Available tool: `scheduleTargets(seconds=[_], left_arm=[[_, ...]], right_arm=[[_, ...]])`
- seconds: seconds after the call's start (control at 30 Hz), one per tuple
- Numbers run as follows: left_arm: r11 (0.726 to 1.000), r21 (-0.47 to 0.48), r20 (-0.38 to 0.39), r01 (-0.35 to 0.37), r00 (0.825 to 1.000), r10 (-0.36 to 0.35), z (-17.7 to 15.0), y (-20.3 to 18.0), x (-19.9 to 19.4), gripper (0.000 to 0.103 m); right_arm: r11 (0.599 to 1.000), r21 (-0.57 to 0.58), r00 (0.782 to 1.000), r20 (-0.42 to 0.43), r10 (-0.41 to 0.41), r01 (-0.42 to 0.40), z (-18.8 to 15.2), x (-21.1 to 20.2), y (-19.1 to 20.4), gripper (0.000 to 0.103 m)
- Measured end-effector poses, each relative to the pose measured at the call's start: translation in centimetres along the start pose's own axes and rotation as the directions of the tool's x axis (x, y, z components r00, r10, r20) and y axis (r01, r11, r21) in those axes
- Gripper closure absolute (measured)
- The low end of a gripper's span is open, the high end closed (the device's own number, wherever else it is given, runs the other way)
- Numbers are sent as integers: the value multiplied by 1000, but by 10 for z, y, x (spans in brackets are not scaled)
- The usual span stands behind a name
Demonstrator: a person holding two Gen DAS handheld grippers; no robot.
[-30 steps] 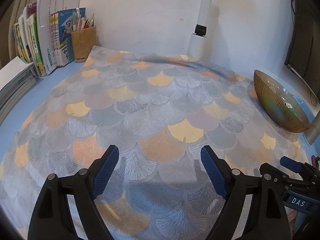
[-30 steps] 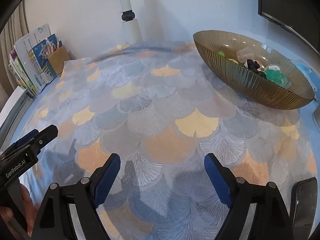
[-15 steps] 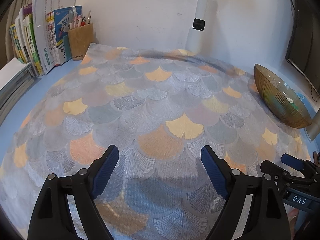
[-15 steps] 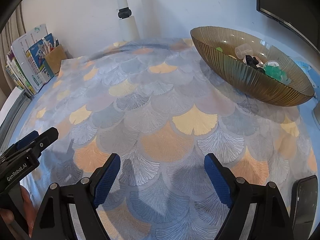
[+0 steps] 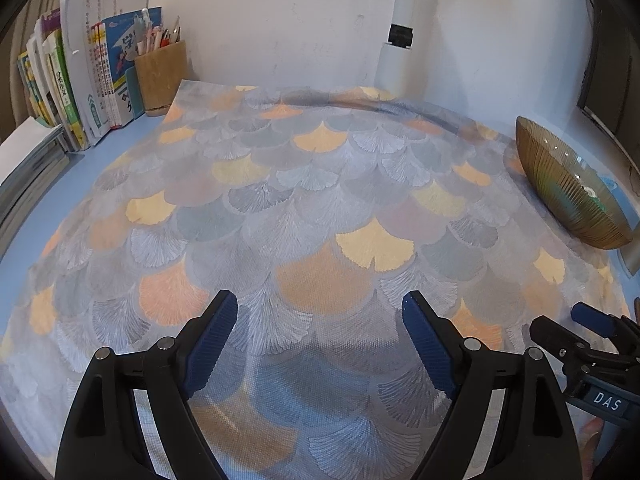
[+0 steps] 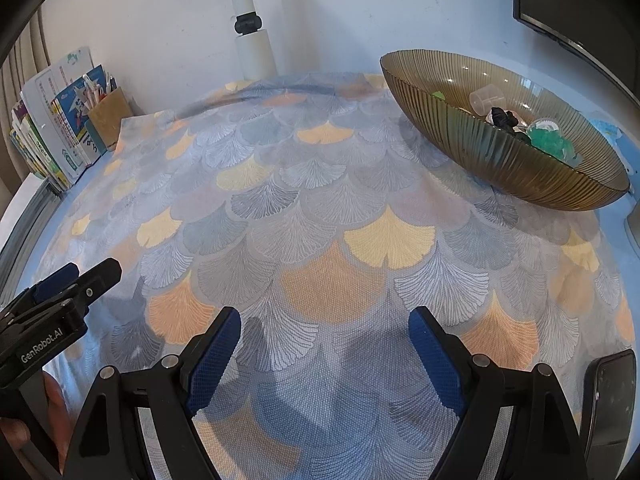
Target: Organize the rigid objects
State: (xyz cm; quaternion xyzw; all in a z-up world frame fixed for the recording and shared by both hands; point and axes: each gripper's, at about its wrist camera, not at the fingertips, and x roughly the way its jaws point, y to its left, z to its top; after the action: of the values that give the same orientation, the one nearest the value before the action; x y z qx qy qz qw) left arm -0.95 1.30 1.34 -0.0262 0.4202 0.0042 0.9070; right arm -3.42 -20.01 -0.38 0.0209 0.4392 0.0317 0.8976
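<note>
A ribbed amber glass bowl (image 6: 504, 160) stands at the far right of the patterned mat (image 6: 320, 216). Inside it lie a clear cup (image 6: 486, 98), a small black piece (image 6: 504, 117) and a green beaded object (image 6: 554, 142). In the left wrist view the bowl (image 5: 568, 196) shows edge-on at the right. My left gripper (image 5: 320, 334) hovers open over the mat's near part, nothing between its blue pads. My right gripper (image 6: 325, 338) is open too, also over bare mat. Each gripper shows in the other's view: the left gripper (image 6: 78, 276) low left, the right gripper (image 5: 592, 320) low right.
Upright books (image 5: 80, 80) and a cork pen holder (image 5: 162, 76) stand at the back left, with a flat stack (image 5: 24, 168) beside them. A white post (image 5: 400, 28) rises at the back wall. A dark monitor (image 6: 576, 4) hangs at the right. A black object (image 6: 610, 400) lies at the near right.
Both views have shifted slightly, with the bowl sitting a little differently in each frame. Both grippers stay open over the mat.
</note>
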Motion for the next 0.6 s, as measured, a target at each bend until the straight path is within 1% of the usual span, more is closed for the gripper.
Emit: scheduleTargets(seconds=[0.2, 0.37, 0.47, 0.6], left_arm=[[1000, 13, -29, -24, 999, 25, 1, -2, 6, 20], [999, 34, -51, -39, 998, 41, 1, -5, 9, 20], [998, 42, -75, -55, 995, 58, 1, -7, 14, 19], [997, 46, -76, -54, 995, 58, 1, -7, 14, 19]], right_arm=[[1000, 0, 1000, -2, -2, 2, -1, 0, 1, 16], [1000, 10, 1000, 13, -6, 6, -2, -3, 0, 16], [1000, 10, 1000, 5, -6, 6, -2, -1, 0, 16], [1000, 11, 1000, 11, -11, 11, -1, -2, -1, 16]])
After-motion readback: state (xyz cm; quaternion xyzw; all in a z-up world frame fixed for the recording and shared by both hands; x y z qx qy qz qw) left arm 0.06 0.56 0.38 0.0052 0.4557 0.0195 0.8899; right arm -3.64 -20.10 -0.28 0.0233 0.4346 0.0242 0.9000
